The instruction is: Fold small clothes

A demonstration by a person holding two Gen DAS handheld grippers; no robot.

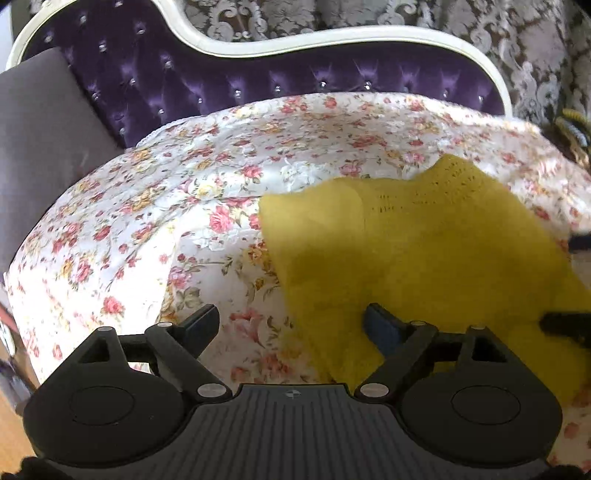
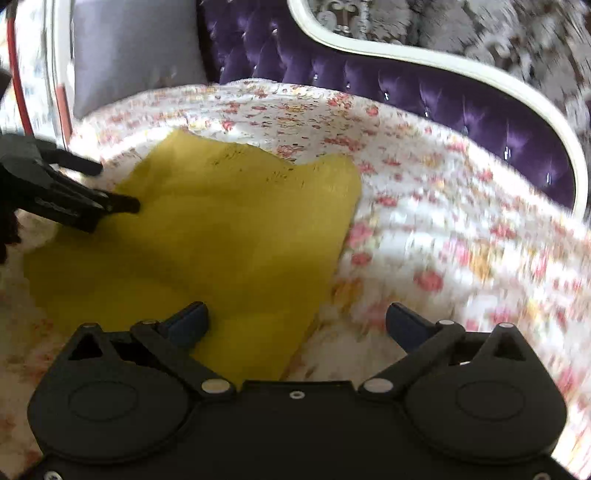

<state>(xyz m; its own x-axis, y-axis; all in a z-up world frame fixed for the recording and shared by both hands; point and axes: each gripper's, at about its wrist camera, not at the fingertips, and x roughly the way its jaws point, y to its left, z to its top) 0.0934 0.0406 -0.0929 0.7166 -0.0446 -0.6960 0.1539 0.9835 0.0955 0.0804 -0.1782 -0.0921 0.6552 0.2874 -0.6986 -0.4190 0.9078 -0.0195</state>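
Observation:
A yellow knitted garment (image 1: 424,258) lies flat on the floral bedspread (image 1: 166,221). My left gripper (image 1: 291,325) is open over the garment's left edge. Its right finger (image 1: 380,328) is above the knit and its left finger (image 1: 201,325) above the bedspread, with nothing pinched. In the right wrist view the same garment (image 2: 207,229) spreads to the left. My right gripper (image 2: 297,321) stands wide open across the garment's right edge, its pads not pressing. Each gripper shows in the other's view, the left gripper (image 2: 120,186) and the right gripper (image 1: 557,282), both low over the knit.
A purple tufted headboard (image 1: 258,85) with a white curved frame rises behind the bed. A grey pillow (image 1: 44,147) leans at the bed's left. A patterned grey curtain (image 1: 480,29) hangs behind. The bedspread (image 2: 461,221) stretches right of the garment.

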